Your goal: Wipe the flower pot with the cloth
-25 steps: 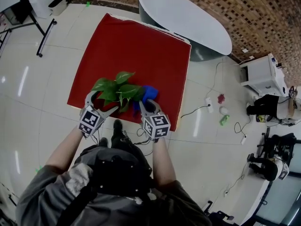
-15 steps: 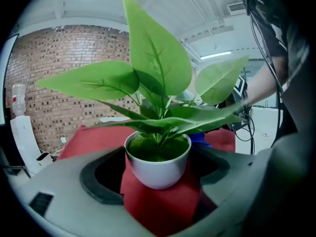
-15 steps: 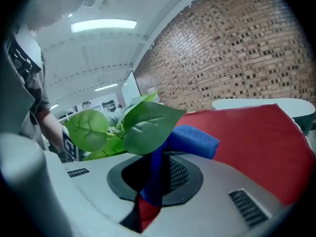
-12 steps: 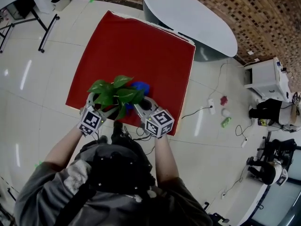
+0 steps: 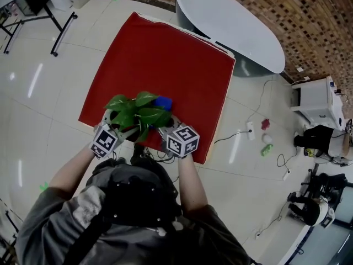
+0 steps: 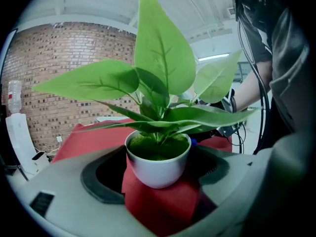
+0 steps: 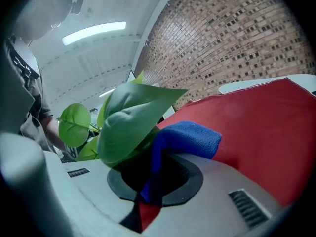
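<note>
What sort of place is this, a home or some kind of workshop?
Probably a lab or studio rather than a home: a bare brick wall, cables trailing over a glossy tiled floor, and a white cabinet with black gear beside it.

Here's the red-covered table (image 5: 165,54), square and mid-scene. On it stands 1 flower pot (image 6: 158,167), white and leafy, right at the table's near edge. Below is a pale, glossy tiled floor (image 5: 44,93). Just beside the red table's far right corner is a white oval table (image 5: 231,26). On the floor right of the red table are a black cable (image 5: 229,137), a white power strip (image 5: 249,127) and 3 small bits (image 5: 266,124), pink, white and green. Further right is a white cabinet (image 5: 317,101).
</note>
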Action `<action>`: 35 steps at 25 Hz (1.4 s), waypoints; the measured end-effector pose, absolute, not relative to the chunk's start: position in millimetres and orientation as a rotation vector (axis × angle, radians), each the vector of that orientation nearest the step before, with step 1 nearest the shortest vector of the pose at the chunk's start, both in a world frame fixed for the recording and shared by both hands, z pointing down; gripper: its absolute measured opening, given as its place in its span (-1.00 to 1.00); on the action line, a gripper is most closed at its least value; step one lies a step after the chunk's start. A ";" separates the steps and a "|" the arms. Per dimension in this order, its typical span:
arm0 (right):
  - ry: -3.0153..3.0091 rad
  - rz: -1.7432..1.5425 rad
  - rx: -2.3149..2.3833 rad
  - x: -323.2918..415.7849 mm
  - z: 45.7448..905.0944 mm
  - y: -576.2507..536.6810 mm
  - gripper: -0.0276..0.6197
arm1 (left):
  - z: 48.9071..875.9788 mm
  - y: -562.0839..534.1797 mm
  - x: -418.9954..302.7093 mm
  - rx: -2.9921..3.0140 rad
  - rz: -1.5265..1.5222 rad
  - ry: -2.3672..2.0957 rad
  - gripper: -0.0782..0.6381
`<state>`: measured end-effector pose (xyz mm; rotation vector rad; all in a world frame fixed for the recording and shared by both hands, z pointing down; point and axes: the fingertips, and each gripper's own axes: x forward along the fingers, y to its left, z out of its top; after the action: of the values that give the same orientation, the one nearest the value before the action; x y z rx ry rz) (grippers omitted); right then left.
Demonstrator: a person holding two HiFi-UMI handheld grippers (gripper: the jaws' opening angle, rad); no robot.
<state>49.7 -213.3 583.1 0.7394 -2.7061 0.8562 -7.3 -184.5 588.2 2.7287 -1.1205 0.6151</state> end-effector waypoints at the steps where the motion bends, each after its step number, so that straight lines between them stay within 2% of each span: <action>1: -2.696 0.859 0.725 48.3 587.8 -214.9 -0.73 | 589.0 -184.3 -7.8 2.729 0.617 -1.117 0.45; 11: -2.619 0.792 0.645 40.7 610.4 -224.0 -0.73 | 588.5 -185.6 -10.2 2.757 0.647 -1.055 0.45; 20: -2.594 0.790 0.800 36.7 604.2 -209.1 -0.73 | 586.7 -183.6 -23.6 2.871 0.738 -0.804 0.47; 27: -2.567 0.792 0.943 28.5 603.1 -206.6 -0.73 | 606.4 -156.6 -63.5 2.688 0.744 -0.942 0.48; 35: -2.558 0.775 0.878 22.6 602.6 -186.6 -0.73 | 598.4 -164.0 -35.1 2.587 0.575 -1.212 0.50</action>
<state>22.6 -186.6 602.6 0.8783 -2.5578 0.7746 -35.1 -164.0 598.4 2.5874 -1.2116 0.5748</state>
